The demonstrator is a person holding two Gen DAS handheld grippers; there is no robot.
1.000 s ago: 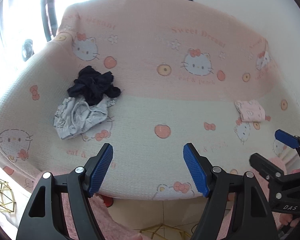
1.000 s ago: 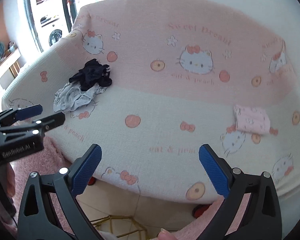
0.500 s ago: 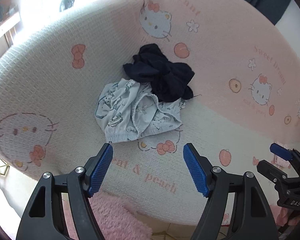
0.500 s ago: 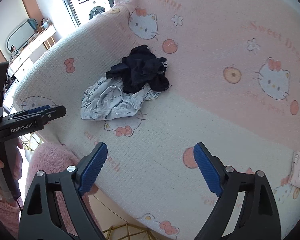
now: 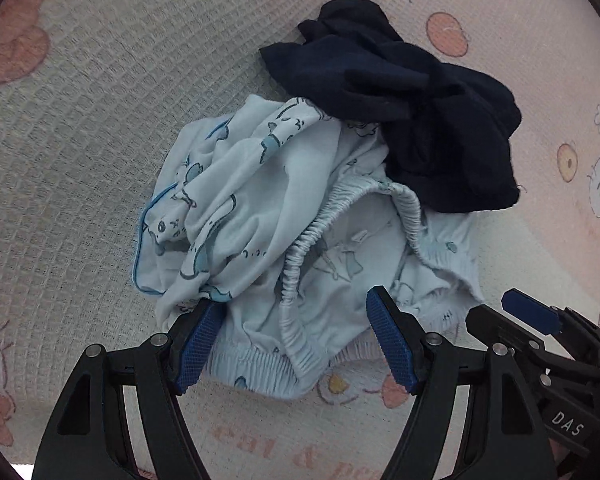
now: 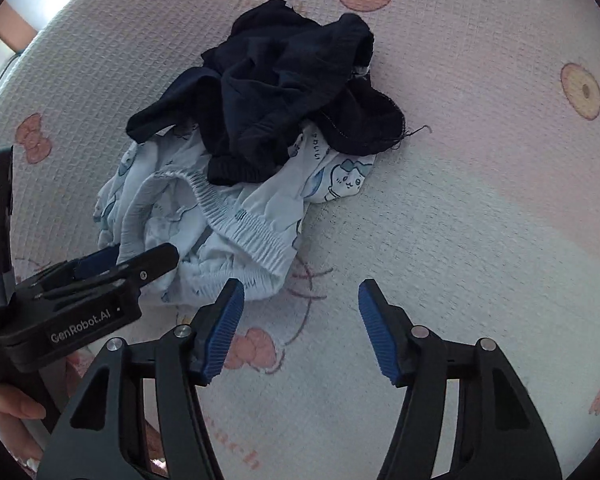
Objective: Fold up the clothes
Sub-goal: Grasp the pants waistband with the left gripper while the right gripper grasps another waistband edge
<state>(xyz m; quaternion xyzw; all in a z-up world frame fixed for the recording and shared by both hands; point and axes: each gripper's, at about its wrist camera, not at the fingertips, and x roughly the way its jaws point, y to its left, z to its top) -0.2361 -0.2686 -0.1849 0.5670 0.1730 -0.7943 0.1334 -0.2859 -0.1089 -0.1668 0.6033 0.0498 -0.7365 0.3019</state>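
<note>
Crumpled clothes, both tools poised.
My left hand-held gripper [image 5: 296, 344] straddles the pale shorts [image 5: 284, 216] wide open and empty, for their waistband; the right hand-held gripper [image 6: 300, 328] likewise, beside them.

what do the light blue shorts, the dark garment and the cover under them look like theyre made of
Light blue shorts: thin, soft woven or knit cotton by the look, matte, printed, with gathered elastic hems. Dark navy garment: soft matte knit, probably cotton jersey; one edge shows a loose thread. Pink cover: thick waffle-textured cloth with a grid of small squares.
</note>
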